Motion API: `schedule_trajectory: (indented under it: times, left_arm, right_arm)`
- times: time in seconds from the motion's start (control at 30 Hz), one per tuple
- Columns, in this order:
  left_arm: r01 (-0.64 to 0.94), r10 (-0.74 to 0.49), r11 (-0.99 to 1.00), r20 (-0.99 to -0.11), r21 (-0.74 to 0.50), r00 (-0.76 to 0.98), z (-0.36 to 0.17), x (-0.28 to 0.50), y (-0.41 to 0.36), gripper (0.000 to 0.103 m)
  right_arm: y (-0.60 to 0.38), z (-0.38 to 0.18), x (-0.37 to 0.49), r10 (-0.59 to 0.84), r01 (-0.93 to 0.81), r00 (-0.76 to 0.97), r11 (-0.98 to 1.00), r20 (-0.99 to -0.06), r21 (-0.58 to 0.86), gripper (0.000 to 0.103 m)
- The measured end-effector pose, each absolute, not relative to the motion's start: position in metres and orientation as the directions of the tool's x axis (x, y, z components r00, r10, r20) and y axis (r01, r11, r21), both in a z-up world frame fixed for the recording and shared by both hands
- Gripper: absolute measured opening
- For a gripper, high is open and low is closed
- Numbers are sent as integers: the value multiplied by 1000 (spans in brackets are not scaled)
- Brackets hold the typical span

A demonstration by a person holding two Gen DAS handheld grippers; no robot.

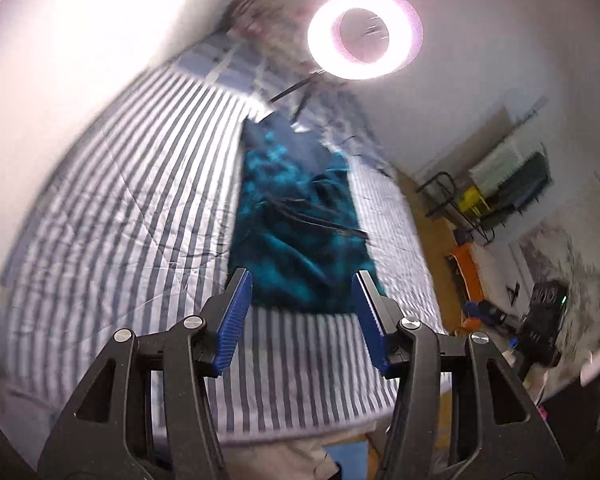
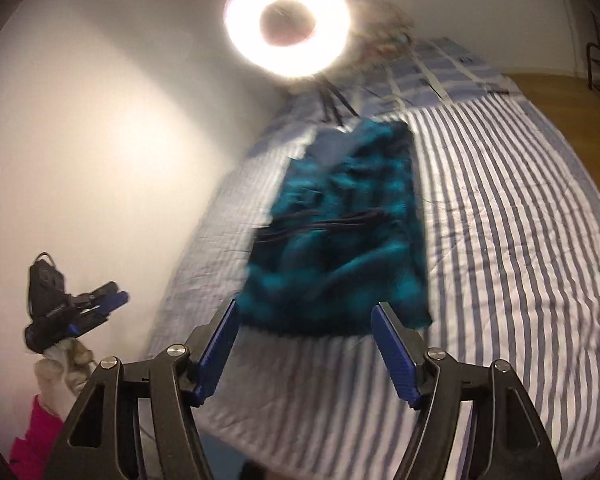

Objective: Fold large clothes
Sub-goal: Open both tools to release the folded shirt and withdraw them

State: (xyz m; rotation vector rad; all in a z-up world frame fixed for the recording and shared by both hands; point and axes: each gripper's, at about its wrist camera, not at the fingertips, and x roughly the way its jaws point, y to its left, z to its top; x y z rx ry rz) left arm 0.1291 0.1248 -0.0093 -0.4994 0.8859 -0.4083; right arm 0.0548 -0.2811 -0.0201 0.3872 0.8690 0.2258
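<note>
A bed with a blue-and-white striped sheet fills most of both views, running from the lower middle of each frame up toward the top. On it lies a teal and dark blue garment, folded into a long strip; in the left wrist view it sits in the centre of the frame, and in the right wrist view it also lies centre, just above the fingers. A glowing ring light stands at the top of both frames, over the far end of the bed. The left gripper hangs above the sheet with its jaws apart and nothing between them. The right gripper has its jaws spread wider, also empty. In the right wrist view the left gripper appears at lower left, carried by a gloved hand.
</note>
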Motion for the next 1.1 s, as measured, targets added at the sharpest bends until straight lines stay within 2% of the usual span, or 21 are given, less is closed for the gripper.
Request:
schedule_trajectory:
  times: [0.13, 0.23, 0.33, 0.53, 0.67, 0.77, 0.83, 0.9, 1.03, 1.1]
  left_arm:
    - [192, -538, 814, -587, -549, 605, 50, 72, 135, 53]
    - [229, -497, 848, -564, -478, 659, 97, 28, 143, 53]
    - [264, -472, 866, -520, -425, 712, 141, -10, 154, 53]
    - [280, -448, 884, -507, -375, 736, 188, -12, 158, 53]
    - [310, -469, 873, -478, -375, 743, 208, 28, 147, 53]
    - [344, -501, 857, -469, -383, 727, 206, 70, 131, 53]
    - [370, -533, 839, -470, -398, 703, 188, 103, 114, 53]
    - [376, -558, 824, -493, -424, 667, 158, 134, 99, 53]
    - [359, -587, 809, -611, -465, 531, 65, 204, 60, 53]
    - [353, -591, 806, -659, -474, 465, 19, 234, 40, 53]
  right_arm:
    - [-257, 45, -2, 358, -82, 679, 905, -642, 418, 72]
    - [-243, 84, -34, 415, -131, 689, 877, -594, 461, 72]
    - [-223, 127, -67, 446, -208, 716, 871, -537, 446, 72]
    - [-195, 176, -80, 430, -281, 756, 894, -493, 349, 71]
    - [-195, 192, -47, 389, -284, 784, 918, -484, 278, 60]
    - [-198, 191, -6, 385, -281, 773, 920, -504, 271, 52]
    - [-203, 181, 23, 369, -279, 772, 928, -518, 246, 51]
    - [-210, 155, 56, 354, -250, 754, 934, -553, 257, 51]
    - [-236, 83, 111, 353, -206, 675, 934, -649, 293, 49]
    - [-254, 26, 145, 367, -188, 598, 928, -713, 320, 50]
